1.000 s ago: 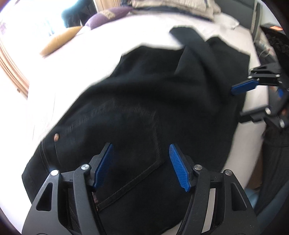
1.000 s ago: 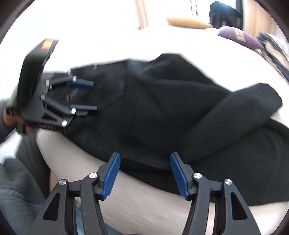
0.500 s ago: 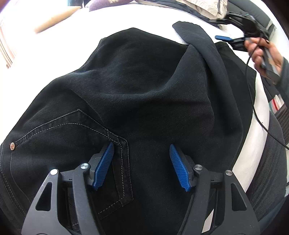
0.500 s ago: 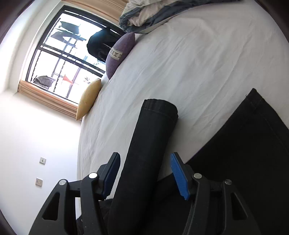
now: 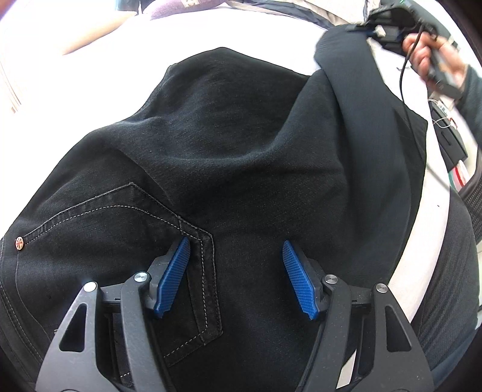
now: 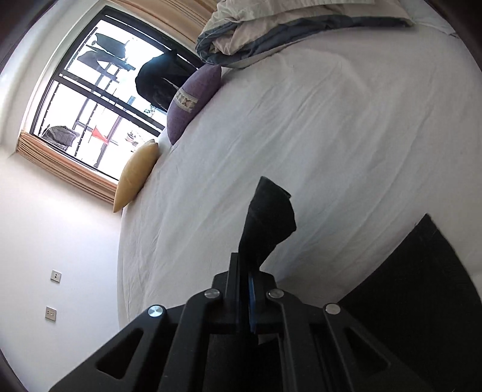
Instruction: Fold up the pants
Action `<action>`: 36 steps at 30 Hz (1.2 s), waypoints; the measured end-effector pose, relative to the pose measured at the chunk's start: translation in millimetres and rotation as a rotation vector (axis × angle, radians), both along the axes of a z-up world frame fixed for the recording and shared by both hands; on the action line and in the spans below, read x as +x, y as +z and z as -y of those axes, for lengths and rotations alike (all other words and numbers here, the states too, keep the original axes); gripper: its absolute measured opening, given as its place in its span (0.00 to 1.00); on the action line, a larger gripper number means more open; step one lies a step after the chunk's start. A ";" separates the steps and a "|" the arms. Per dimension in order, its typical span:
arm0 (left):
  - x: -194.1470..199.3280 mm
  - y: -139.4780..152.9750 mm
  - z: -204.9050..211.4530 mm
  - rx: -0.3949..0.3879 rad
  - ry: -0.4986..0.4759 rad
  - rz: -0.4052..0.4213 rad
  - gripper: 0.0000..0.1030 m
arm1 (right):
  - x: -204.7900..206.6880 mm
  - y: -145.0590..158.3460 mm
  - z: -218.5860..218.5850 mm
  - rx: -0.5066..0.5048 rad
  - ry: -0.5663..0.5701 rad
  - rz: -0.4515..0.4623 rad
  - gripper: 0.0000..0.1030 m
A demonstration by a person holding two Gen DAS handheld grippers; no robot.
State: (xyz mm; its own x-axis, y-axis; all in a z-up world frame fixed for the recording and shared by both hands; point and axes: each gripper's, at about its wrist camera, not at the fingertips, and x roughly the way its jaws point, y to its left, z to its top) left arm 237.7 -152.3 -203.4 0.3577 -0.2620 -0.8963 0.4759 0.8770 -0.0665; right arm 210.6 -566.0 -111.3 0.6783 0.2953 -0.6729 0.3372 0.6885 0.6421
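Black denim pants (image 5: 229, 156) lie spread on a white bed, back pocket (image 5: 126, 223) up. My left gripper (image 5: 235, 277) is open just above the seat of the pants, beside the pocket. My right gripper (image 6: 244, 271) is shut on the hem end of one pant leg (image 6: 268, 220) and holds it lifted off the sheet. In the left wrist view that gripper (image 5: 388, 27) is at the far right, with the leg (image 5: 355, 99) stretched up to it. The other leg (image 6: 421, 271) lies flat at lower right in the right wrist view.
The white bed sheet (image 6: 316, 135) stretches beyond the pants. A purple cushion (image 6: 192, 99) and a yellow cushion (image 6: 135, 178) lie by the window. A crumpled duvet (image 6: 286, 24) sits at the head. A dark chair (image 5: 449, 271) stands at the bed's right edge.
My right gripper moved from the bed's near edge to the pant leg's hem, closed on it and lifted it. My left gripper stayed open and shifted over the pocket.
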 end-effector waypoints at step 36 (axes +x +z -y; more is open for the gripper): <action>-22.0 2.3 2.4 0.020 0.011 0.030 0.61 | -101.0 -129.9 79.3 0.390 -0.317 -0.068 0.18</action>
State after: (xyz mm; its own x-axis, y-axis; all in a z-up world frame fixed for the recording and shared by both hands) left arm 215.8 -154.8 -201.1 0.3872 -0.2401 -0.8902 0.4675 0.8833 -0.0349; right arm 109.6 -645.3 -241.2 0.7340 0.3203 -0.5989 0.5403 0.2591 0.8006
